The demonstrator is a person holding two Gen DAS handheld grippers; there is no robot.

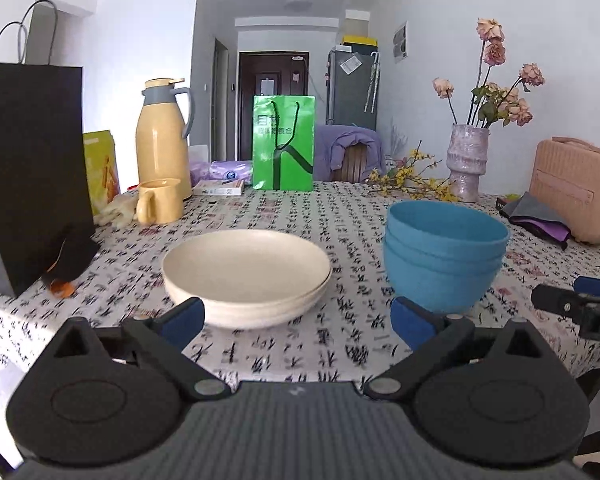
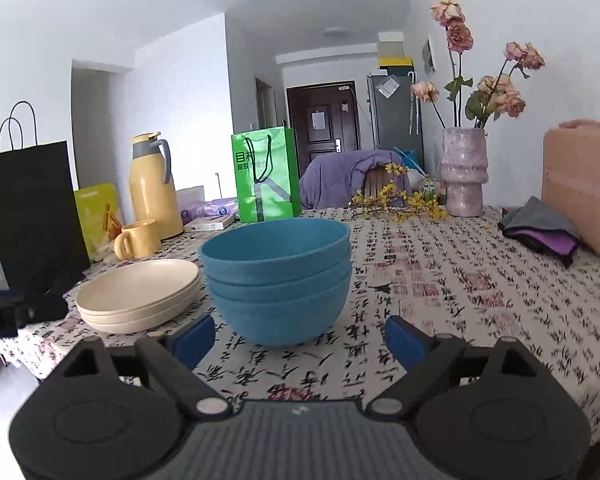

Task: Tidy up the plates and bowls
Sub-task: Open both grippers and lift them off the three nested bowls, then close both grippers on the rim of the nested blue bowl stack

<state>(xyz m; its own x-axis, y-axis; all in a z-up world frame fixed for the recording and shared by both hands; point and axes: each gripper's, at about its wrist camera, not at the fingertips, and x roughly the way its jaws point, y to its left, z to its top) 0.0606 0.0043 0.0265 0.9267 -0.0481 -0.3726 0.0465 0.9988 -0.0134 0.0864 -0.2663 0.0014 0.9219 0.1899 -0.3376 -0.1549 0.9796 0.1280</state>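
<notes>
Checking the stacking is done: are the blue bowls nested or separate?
Nested: three blue bowls sit upright inside each other, rims stepped.

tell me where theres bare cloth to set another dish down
Bare tablecloth lies right of the blue bowl stack, bounded by the vase and folded cloths behind. A second patch sits behind the cream plate stack, before the green bag. The left edge is crowded: black bag, thermos, mug.

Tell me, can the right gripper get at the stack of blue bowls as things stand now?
Probably yes. The right gripper is open and faces the stack of blue bowls directly, with only bare tablecloth between them. The cream plates lie off to the side.
</notes>
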